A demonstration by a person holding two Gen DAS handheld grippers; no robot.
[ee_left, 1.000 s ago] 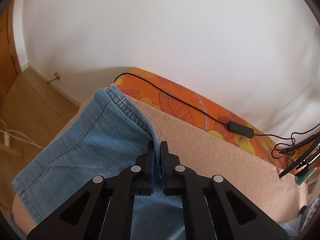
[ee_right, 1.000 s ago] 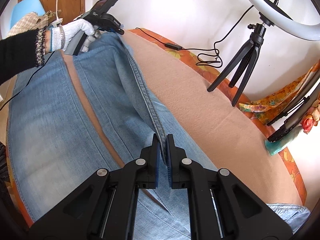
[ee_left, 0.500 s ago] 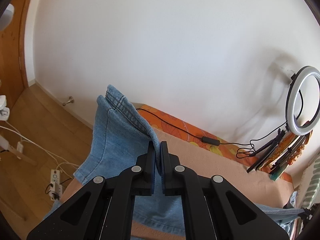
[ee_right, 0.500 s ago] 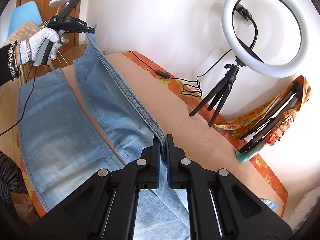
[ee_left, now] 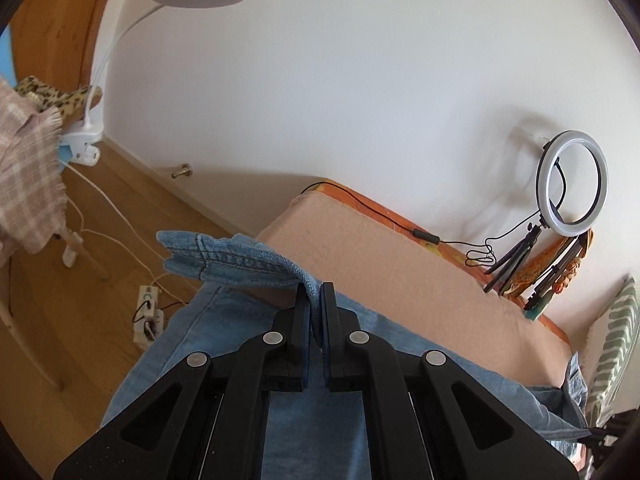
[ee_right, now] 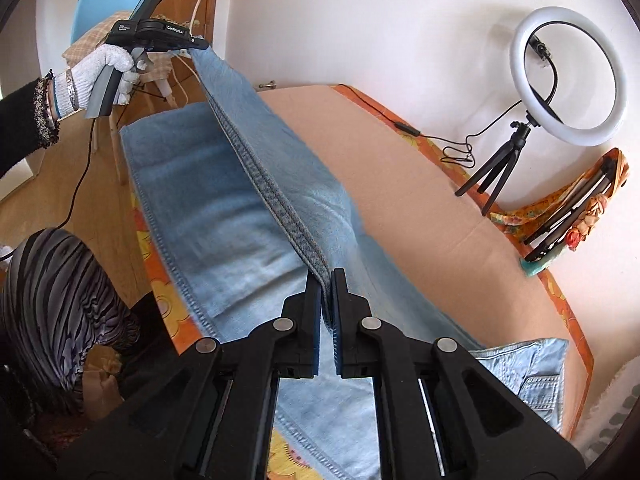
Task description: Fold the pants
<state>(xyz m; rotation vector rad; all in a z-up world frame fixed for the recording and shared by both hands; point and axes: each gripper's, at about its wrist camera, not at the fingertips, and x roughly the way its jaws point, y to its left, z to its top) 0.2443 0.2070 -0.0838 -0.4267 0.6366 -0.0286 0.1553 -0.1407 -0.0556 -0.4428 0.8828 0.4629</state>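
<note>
Pants (ee_right: 224, 216) in light blue denim are up off the bed (ee_right: 408, 184), one leg stretched taut in the air between the two tools while the other leg lies flat on the peach cover below. Left gripper (ee_left: 316, 304) has its fingers (ee_left: 301, 320) pinched tight on the hem end, the cuff (ee_left: 224, 258) flopping out to the left over the wooden floor (ee_left: 80, 320). From the right wrist view the left gripper (ee_right: 200, 45) sits high and far, held in a white-gloved hand (ee_right: 108, 68). Right gripper (ee_right: 327, 284) is clamped hard on the outer seam (ee_right: 276, 200) farther up the same leg, fingers (ee_right: 313, 300) closed with only the fabric between them. A ring light (ee_right: 570, 76) on its tripod stands on the bed's far side by the wall.
</note>
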